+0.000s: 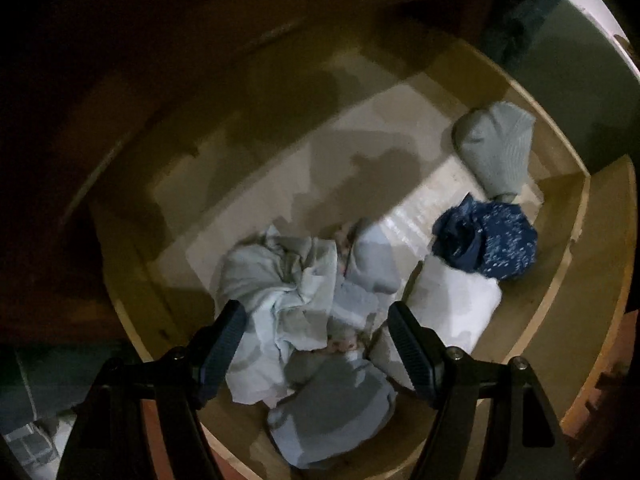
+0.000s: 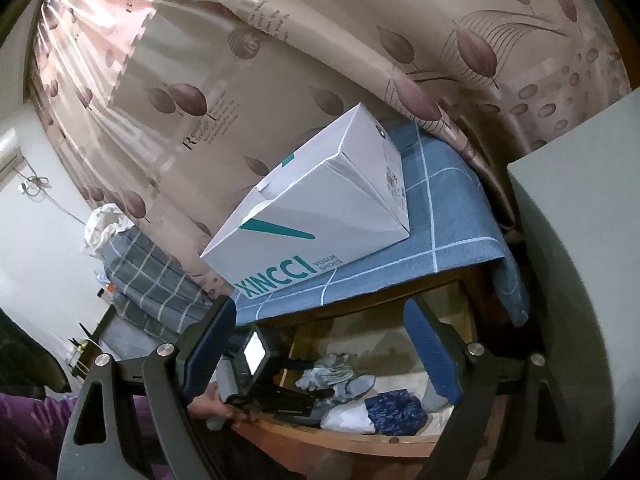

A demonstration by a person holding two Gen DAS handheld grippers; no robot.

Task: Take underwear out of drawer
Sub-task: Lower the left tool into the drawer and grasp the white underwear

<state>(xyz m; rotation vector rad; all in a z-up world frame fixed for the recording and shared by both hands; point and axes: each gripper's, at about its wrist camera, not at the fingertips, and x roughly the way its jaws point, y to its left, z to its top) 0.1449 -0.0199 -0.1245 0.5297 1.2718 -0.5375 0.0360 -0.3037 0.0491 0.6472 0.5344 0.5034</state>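
The wooden drawer [image 1: 568, 248] stands pulled out, and the left wrist view looks almost straight down into it. My left gripper [image 1: 316, 316] hangs open just above a crumpled pale blue-grey garment [image 1: 280, 284], with nothing pinched between its pads. Beside it lie a folded white piece [image 1: 456, 308], a navy speckled garment [image 1: 488, 240] and a grey rolled piece [image 1: 496, 144]. My right gripper [image 2: 320, 320] is open and empty in front of the drawer [image 2: 340, 436], held nearly level. In that view the navy garment [image 2: 394, 408] lies near the drawer's front.
A white shoe box [image 2: 312, 204] sits on a blue checked cloth [image 2: 452, 216] on top of the furniture above the drawer. A leaf-print curtain [image 2: 320, 40] hangs behind. A grey panel [image 2: 580, 200] stands at the right. A hand [image 2: 208, 404] holds the left gripper at the drawer's left.
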